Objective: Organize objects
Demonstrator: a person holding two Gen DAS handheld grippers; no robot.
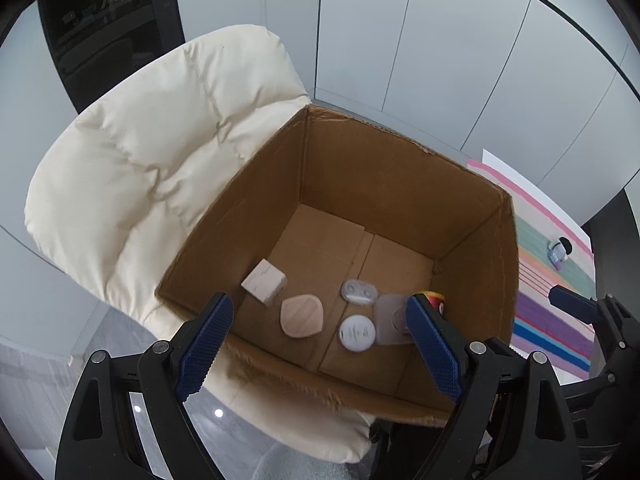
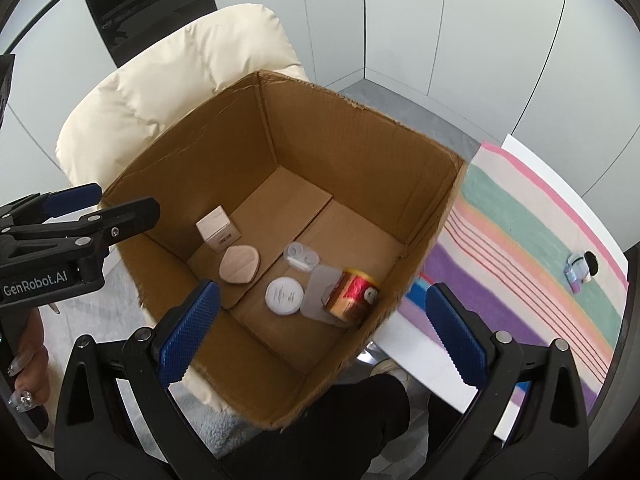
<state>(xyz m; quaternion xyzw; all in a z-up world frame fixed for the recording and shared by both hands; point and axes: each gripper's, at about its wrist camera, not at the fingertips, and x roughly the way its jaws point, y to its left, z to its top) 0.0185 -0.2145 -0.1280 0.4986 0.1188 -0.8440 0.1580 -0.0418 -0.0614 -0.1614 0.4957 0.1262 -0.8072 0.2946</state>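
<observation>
An open cardboard box [image 1: 400, 168] [image 2: 360, 148] sits on a cream padded chair [image 1: 152, 168]. On its floor lie a small white carton [image 1: 264, 281] [image 2: 218, 231], a beige puff [image 1: 301, 315] [image 2: 239, 264], a clear lens case [image 1: 359, 292] [image 2: 301, 257], a round white tin [image 1: 357, 334] [image 2: 285, 295], a grey flat sleeve [image 1: 390, 318] [image 2: 320, 286] and a red and gold can [image 2: 354, 292] [image 1: 435, 300]. My left gripper [image 1: 320, 344] is open and empty above the box's near edge. My right gripper [image 2: 320, 332] is open and empty above the box's near right corner.
A striped cloth [image 2: 532, 248] [image 1: 552, 312] covers a white table to the right of the box. A small bottle with a black cap [image 2: 580, 267] [image 1: 560, 252] lies on the cloth. White panel walls stand behind. The left gripper shows at the right wrist view's left edge [image 2: 76, 216].
</observation>
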